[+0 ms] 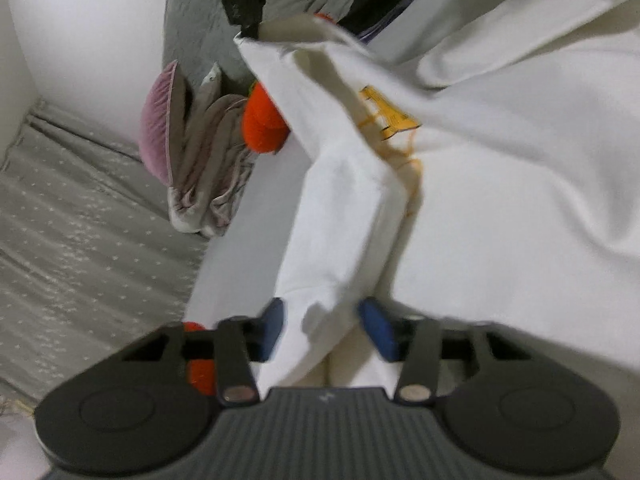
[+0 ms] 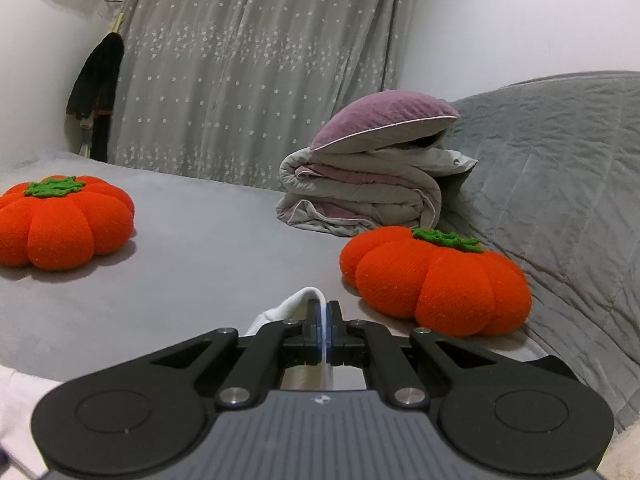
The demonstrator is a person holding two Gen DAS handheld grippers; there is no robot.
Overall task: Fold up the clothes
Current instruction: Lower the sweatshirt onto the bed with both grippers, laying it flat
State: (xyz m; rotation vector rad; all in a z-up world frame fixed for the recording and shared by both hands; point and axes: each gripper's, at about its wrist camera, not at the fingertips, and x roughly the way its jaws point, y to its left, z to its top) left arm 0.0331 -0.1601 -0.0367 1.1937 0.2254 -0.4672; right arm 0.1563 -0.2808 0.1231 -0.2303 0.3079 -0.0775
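A white garment (image 1: 500, 168) with a yellow print (image 1: 390, 114) lies spread over the grey bed in the left wrist view. A bunched fold of it (image 1: 340, 240) runs back between the blue pads (image 1: 276, 320) of my left gripper (image 1: 324, 320), which press on it from both sides. In the right wrist view my right gripper (image 2: 323, 320) is shut on a thin white edge of the garment (image 2: 288, 308), just above the bed sheet (image 2: 200, 272). The garment's far corner (image 1: 256, 40) is lifted towards a dark, blurred shape at the top of the left wrist view.
Two orange pumpkin cushions (image 2: 60, 220) (image 2: 436, 276) sit on the bed, one each side of my right gripper. A folded quilt with a purple pillow (image 2: 372, 176) is stacked behind. A grey quilted headboard (image 2: 560, 184) is at right and a starred curtain (image 2: 256, 72) hangs behind.
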